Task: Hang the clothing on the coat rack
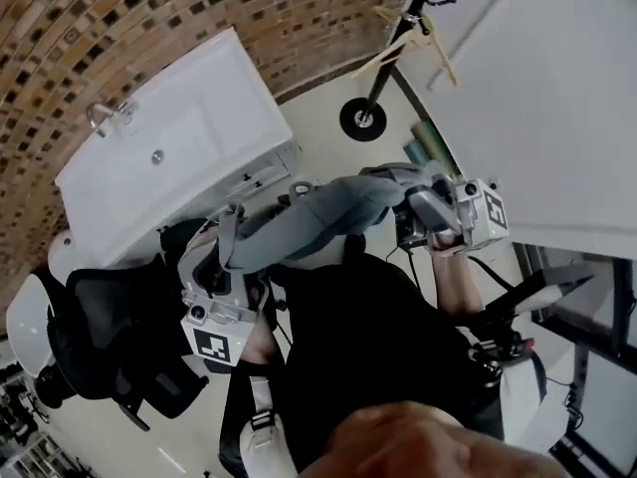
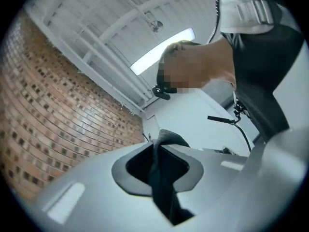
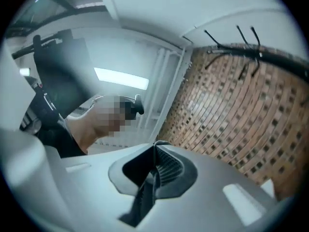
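Found garment (image 1: 318, 217) spanning from left gripper (image 1: 221, 267) to right gripper (image 1: 413, 212), an end clamped in each. Noted coat rack (image 1: 362, 118) beyond, hanger (image 1: 440, 58) on it. Recorded cabinet (image 1: 189, 137) left of rack, against brick wall (image 1: 90, 28); office chair (image 1: 109, 337) beside left gripper.

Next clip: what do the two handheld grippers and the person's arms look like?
The left gripper and right gripper share smooth pale grey housings, and each carries a white cube printed with black square markers. A dark-lined notch surrounds the jaws; the right's pad is ribbed. The person wears a black top.
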Demonstrator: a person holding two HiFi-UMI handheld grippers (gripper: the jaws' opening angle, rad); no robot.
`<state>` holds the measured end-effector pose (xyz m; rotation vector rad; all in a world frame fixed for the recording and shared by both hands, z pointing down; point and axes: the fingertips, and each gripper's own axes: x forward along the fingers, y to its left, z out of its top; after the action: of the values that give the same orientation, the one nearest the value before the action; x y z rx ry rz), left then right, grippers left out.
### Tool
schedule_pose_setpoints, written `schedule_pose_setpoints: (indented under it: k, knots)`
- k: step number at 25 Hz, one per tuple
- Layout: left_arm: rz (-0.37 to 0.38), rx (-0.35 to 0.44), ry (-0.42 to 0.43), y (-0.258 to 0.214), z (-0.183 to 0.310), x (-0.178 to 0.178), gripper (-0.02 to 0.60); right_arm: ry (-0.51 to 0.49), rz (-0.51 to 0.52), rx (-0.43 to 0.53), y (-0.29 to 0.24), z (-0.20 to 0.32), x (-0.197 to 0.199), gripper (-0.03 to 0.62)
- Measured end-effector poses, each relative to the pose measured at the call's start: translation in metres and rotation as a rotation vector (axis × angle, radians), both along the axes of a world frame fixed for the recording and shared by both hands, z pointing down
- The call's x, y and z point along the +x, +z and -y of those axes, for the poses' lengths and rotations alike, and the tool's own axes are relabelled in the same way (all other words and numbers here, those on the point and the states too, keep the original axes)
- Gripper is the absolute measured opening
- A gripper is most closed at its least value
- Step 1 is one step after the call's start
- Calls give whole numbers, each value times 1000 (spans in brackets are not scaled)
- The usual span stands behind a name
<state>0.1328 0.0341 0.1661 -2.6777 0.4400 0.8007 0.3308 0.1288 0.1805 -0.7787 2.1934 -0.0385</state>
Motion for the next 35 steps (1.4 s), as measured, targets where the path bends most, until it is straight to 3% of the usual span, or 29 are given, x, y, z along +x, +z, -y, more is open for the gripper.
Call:
schedule_pose_setpoints:
  k: [4, 9, 14, 20, 24, 26, 27, 29, 31, 33, 35]
  knots:
    - [-61, -64, 266, -25, 7, 120, 32, 332, -99, 52, -43, -47, 100, 9]
    - [-80, -30, 455, -59, 19, 230, 32, 662, -197, 44, -90, -60, 187, 9]
    - [-138, 37, 536, -103, 46, 303, 32, 874, -225, 1, -126, -45, 259, 9]
    - [-139, 140, 578, -154, 75, 372, 32, 1009, -235, 114, -179, -36, 311, 9]
    - [-124, 200, 557, -205, 105, 415, 34, 1114, -227, 43, -225, 15, 399, 9]
    - [-48, 163, 491, -238, 141, 460, 34, 1167, -216, -33, -246, 50, 455, 9]
    - [33, 125, 420, -247, 165, 494, 35, 1189, -209, -75, -253, 68, 481, 9]
    - [277, 45, 276, -234, 210, 573, 35, 1214, -193, -165, -253, 99, 528, 9]
    - [554, 24, 215, -180, 222, 624, 34, 1195, -174, -259, -219, 119, 554, 9]
    - [727, 99, 173, -119, 205, 631, 34, 1128, -158, -333, -147, 125, 549, 9]
    - [768, 155, 170, -83, 181, 620, 34, 1034, -126, -322, -90, 120, 517, 9]
